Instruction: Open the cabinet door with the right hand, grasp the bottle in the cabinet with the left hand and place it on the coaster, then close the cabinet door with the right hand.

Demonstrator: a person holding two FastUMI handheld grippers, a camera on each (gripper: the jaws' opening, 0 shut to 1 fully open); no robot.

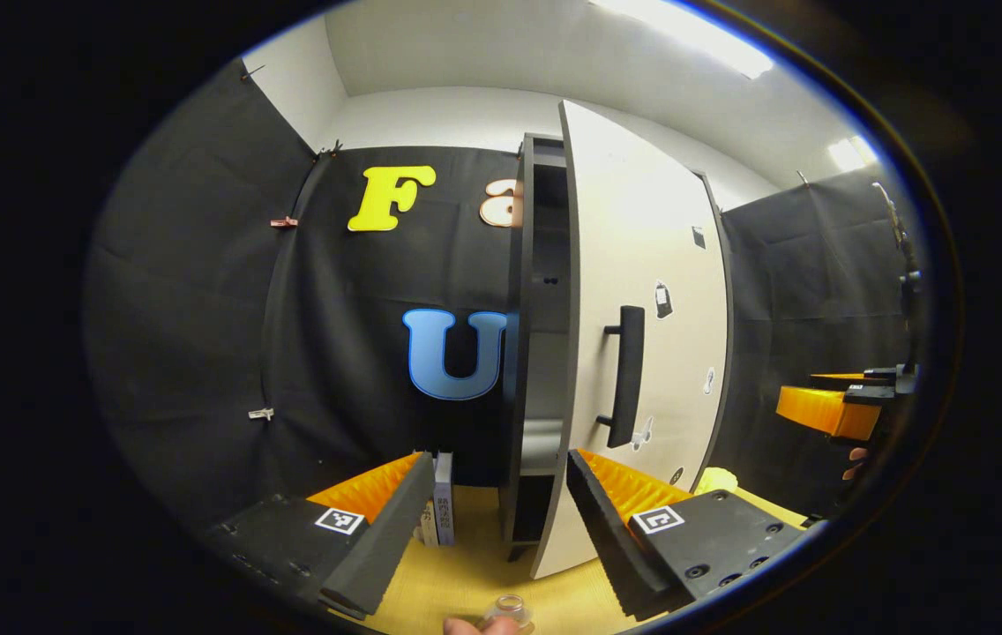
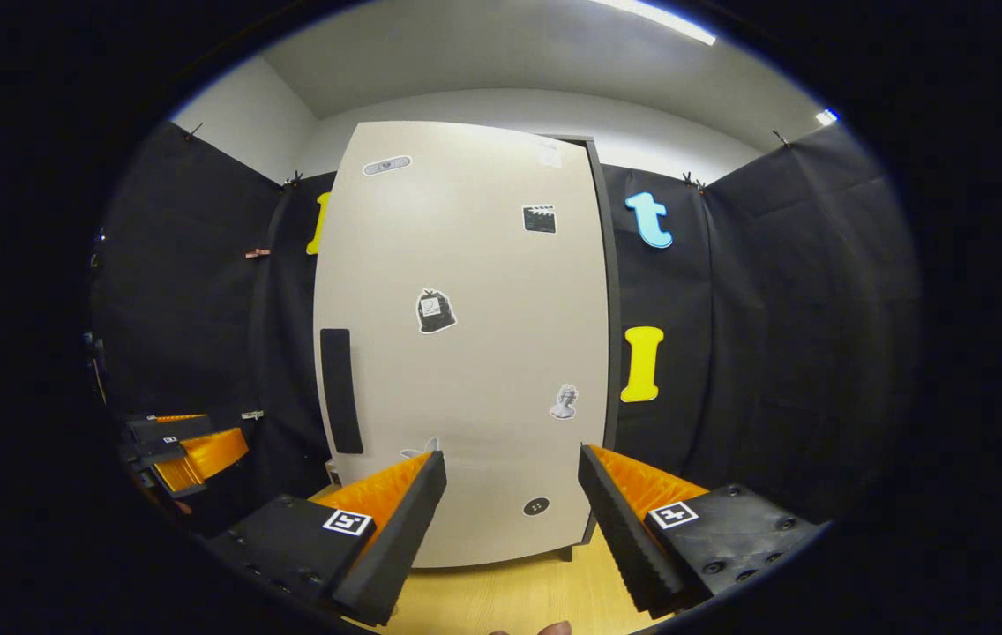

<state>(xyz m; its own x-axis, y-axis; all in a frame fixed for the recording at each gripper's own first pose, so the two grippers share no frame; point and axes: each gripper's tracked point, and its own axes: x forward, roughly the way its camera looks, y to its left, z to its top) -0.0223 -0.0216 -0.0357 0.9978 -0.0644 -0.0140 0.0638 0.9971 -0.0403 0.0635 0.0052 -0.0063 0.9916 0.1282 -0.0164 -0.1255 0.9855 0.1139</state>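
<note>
Cabinet door (image 1: 642, 265) is seen slightly ajar in the left gripper view, with a narrow gap at its left edge through which the dark inside of the cabinet (image 1: 545, 291) is shown. In the right gripper view the door is faced squarely, and its dark handle (image 2: 340, 390) is set upright near its left edge. Several stickers (image 2: 435, 310) are stuck on the door.

A clear rounded top, which may be the bottle (image 1: 508, 608), is seen at the lower edge of the left gripper view, in front of the cabinet on the table (image 1: 457, 582); a fingertip (image 1: 464, 626) is just beside it.

The left gripper (image 1: 498, 463) is held before the gap, its fingers spread apart and nothing between them. The right gripper (image 2: 512, 457) is held before the door, likewise spread and empty. A small box (image 1: 442, 510) is stood upright just left of the cabinet.
</note>
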